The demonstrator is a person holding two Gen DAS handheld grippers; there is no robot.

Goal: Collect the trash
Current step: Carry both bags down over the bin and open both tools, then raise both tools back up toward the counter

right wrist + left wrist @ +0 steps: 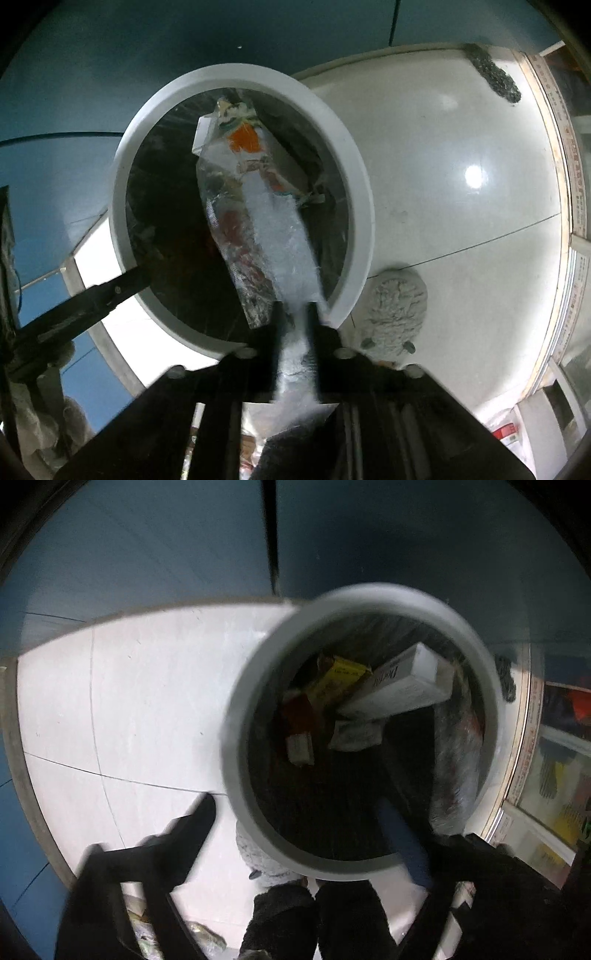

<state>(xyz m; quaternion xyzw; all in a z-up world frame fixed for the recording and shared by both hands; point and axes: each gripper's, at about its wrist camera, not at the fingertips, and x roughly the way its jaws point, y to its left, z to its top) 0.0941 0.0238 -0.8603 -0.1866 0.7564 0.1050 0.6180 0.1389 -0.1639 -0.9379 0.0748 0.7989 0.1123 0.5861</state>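
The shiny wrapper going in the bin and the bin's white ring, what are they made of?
The wrapper looks like thin clear plastic film with a silvery printed side: it crinkles and glints. The bin's white ring looks like smooth matte hard plastic, evenly molded, though painted metal can't be ruled out.

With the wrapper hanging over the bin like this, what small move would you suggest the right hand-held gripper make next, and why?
Probably open the right hand-held gripper. Its fingers pinch the wrapper, which already hangs inside the bin's rim above the boxes, so releasing should drop it in. The left hand-held gripper straddles the rim, apparently steadying the bin.
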